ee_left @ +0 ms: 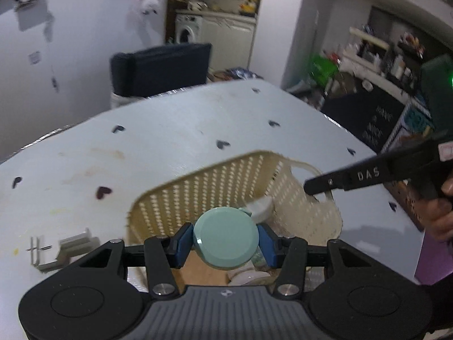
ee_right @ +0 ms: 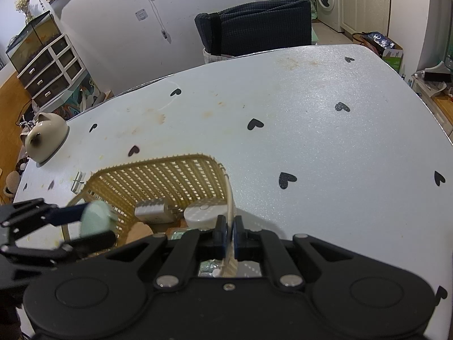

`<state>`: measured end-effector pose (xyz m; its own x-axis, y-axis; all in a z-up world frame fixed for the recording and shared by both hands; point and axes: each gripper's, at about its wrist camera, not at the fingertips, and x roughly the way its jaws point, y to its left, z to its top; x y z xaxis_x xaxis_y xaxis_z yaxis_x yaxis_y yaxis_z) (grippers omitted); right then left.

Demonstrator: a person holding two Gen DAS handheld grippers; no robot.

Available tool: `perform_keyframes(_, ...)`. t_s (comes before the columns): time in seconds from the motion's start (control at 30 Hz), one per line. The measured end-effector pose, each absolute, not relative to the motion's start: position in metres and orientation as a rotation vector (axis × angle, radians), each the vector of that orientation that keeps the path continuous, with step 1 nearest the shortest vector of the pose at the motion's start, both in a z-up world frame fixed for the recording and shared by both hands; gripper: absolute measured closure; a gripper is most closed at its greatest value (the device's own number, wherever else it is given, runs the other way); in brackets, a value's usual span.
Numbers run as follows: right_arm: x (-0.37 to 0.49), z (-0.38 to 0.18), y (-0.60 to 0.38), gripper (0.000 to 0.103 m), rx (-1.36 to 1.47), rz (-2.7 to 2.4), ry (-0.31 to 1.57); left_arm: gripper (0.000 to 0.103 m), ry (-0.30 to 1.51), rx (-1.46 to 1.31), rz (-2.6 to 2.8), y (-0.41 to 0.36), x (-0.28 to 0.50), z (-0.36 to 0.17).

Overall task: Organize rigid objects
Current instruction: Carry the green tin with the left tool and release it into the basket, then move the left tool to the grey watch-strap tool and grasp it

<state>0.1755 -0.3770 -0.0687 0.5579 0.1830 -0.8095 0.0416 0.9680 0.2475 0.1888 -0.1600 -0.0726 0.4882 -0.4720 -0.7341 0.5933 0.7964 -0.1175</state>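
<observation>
My left gripper (ee_left: 225,240) is shut on a round mint-green case (ee_left: 225,240) and holds it above the open top of a cream perforated basket (ee_left: 203,187). The case also shows in the right wrist view (ee_right: 94,221), over the basket's left side. My right gripper (ee_right: 230,238) is shut on the basket's right rim (ee_right: 230,198). In the left wrist view its finger (ee_left: 339,180) reaches the basket's handle. Inside the basket (ee_right: 158,175) lie a white round puck (ee_right: 205,212) and a white charger block (ee_right: 150,211).
The table (ee_right: 325,130) is pale with black heart marks. A beige pig-shaped dish (ee_right: 45,136) sits at its far left edge. A small metal clip (ee_left: 73,248) lies left of the basket. A dark chair (ee_right: 254,25) stands behind the table.
</observation>
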Motion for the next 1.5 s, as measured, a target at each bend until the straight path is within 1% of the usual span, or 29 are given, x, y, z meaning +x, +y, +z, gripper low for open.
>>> perform_keyframes(0.37,0.175,-0.069,-0.377,0.098,0.253,0.085,0.978,0.052,0.933,0.234,-0.656,-0.187,0.212,-0.102)
perform_keyframes(0.5,0.175,-0.068,-0.377,0.098,0.256,0.087,0.977,0.049,0.946,0.229,-0.643,-0.184,0.213,-0.106)
perform_keyframes(0.63,0.175,-0.068,-0.377,0.098,0.255,0.087,0.977,0.039,0.946,0.228,-0.655,-0.185,0.209,-0.102)
perform_keyframes(0.87,0.175,-0.068,-0.377,0.098,0.254,0.088,0.977,0.032,0.948,0.224,-0.668,-0.187,0.203,-0.097)
perform_keyframes(1.07,0.175,-0.067,-0.377,0.098,0.257,0.089,0.976,0.021,0.94,0.219,-0.675,-0.188,0.198,-0.091)
perform_keyframes(1.13,0.175,-0.067,-0.377,0.098,0.257,0.09,0.976,0.013,0.936,0.22,-0.671,-0.188,0.196,-0.089)
perform_keyframes(1.27,0.175,-0.067,-0.377,0.098,0.256,0.091,0.976,0.011,0.928,0.207,-0.667,-0.187,0.192,-0.082)
perform_keyframes(1.33,0.175,-0.067,-0.377,0.098,0.256,0.092,0.975,0.008,0.921,0.2,-0.662,-0.185,0.189,-0.079)
perform_keyframes(1.5,0.175,-0.068,-0.378,0.098,0.254,0.094,0.973,0.004,0.91,0.18,-0.664,-0.182,0.18,-0.071)
